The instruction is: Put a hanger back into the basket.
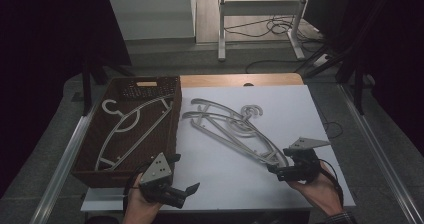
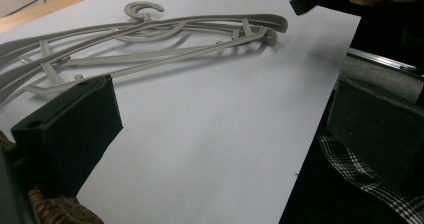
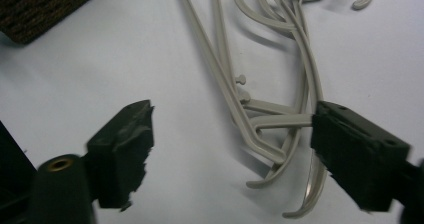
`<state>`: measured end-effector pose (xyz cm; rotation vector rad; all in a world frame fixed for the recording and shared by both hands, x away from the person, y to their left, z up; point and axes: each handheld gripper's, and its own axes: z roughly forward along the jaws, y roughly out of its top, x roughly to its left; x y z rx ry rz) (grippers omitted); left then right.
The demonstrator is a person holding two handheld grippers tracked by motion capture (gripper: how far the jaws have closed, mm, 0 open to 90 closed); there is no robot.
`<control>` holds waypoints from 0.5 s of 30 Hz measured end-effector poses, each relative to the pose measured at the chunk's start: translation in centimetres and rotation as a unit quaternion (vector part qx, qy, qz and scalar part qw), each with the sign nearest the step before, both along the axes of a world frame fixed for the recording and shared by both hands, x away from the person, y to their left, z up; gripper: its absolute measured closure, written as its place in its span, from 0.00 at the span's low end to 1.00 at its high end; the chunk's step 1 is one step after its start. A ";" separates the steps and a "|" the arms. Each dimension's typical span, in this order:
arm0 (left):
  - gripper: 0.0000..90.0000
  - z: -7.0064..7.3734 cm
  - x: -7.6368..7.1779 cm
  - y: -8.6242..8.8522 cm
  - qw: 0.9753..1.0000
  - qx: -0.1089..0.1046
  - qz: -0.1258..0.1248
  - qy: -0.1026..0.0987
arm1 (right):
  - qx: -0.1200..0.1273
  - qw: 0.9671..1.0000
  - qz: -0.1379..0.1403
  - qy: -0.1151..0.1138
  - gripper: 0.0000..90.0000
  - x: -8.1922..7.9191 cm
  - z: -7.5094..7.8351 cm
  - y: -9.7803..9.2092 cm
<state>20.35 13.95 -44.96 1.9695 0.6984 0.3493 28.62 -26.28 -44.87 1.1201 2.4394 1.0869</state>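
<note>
The right gripper (image 3: 232, 149) is wide open and holds nothing. The ends of the grey hangers (image 3: 260, 126) lie between its jaws on the white sheet (image 1: 280, 109). The left gripper (image 1: 187, 176) is open and empty too, just beside the brown basket (image 1: 175, 129), where one more hanger (image 1: 130, 121) lies.

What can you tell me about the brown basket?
The brown basket is a long, woven, wicker-looking box with an open top and a slot handle in its far end. It sits flat at the left of the white tabletop. One pale grey hanger lies inside it. The left gripper is close to its near right corner; whether they touch is unclear.
</note>
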 end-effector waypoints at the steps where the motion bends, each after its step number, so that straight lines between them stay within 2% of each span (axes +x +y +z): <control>1: 0.01 0.0 0.0 0.0 1.000 0.004 0.002 -0.003 | -0.001 1.000 -0.002 0.006 0.27 0.4 0.1 -0.1; 8: 0.02 0.0 0.0 0.1 1.000 0.003 0.003 -0.003 | -0.022 1.000 0.006 0.021 0.38 2.6 0.5 0.1; 11: 0.02 -0.1 0.1 0.1 1.000 0.003 0.003 -0.001 | -0.043 0.999 0.008 0.017 0.45 3.7 0.7 0.3; 15: 0.02 -0.2 0.1 0.1 1.000 0.007 0.002 0.000 | -0.064 0.998 0.011 0.025 0.50 5.2 0.7 0.7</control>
